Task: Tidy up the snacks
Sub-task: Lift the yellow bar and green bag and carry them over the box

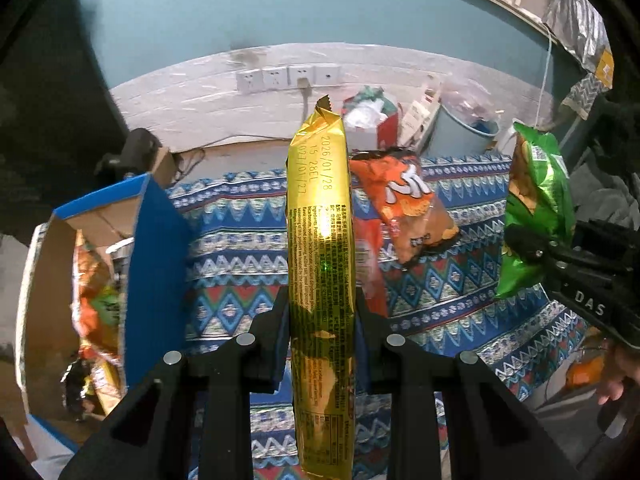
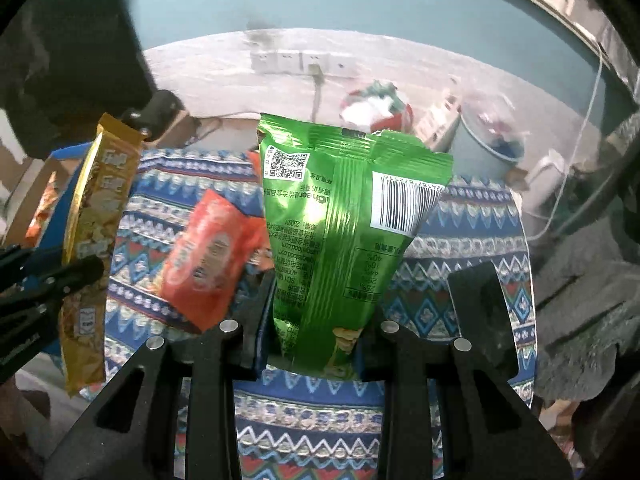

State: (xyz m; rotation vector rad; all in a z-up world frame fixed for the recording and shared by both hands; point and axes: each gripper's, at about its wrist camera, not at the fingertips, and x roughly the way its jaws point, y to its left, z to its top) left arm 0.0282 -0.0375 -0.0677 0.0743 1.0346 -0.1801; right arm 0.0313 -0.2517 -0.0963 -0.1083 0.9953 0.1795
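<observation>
My left gripper is shut on a long gold snack packet, held upright above the patterned cloth. The same gold snack packet and the left gripper show at the left edge of the right wrist view. My right gripper is shut on a green snack bag, its barcode side facing the camera. In the left wrist view the green snack bag hangs at the right in the right gripper. An orange snack bag and a red packet lie on the cloth.
An open blue cardboard box with several snack bags inside stands at the left. The table wears a blue patterned cloth. Behind it are wall sockets, a red-and-white bag, a pale blue bucket and a white cable.
</observation>
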